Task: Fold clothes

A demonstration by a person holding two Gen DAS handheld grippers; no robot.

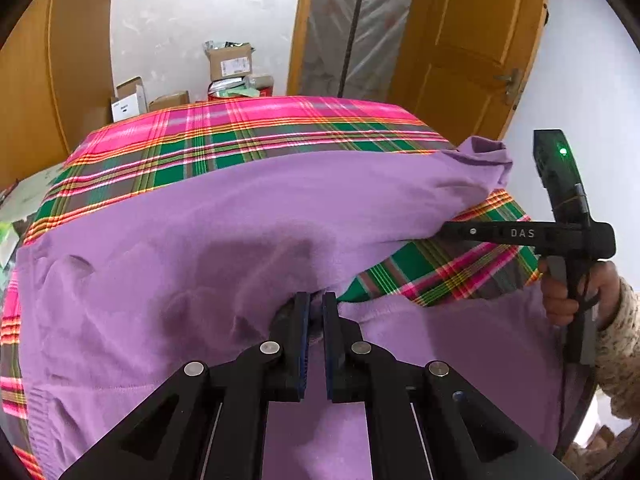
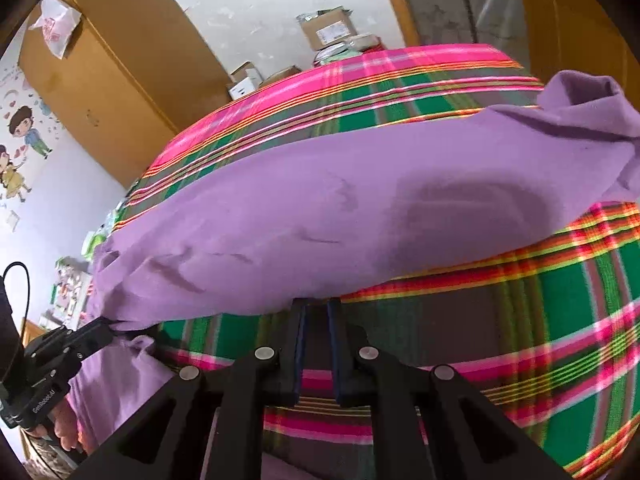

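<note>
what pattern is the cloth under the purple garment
Pink, green and grey plaid tablecloth, clearest in the right wrist view.

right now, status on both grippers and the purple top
Left gripper shut on purple top, near edge lifted. Right gripper shut on same edge. Top spread over plaid cloth. Nothing in the way.

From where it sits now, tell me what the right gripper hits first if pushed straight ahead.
The right gripper would meet the purple garment at once: its lifted edge already lies at the fingertips, apparently pinched, with the plaid cloth beneath.
</note>
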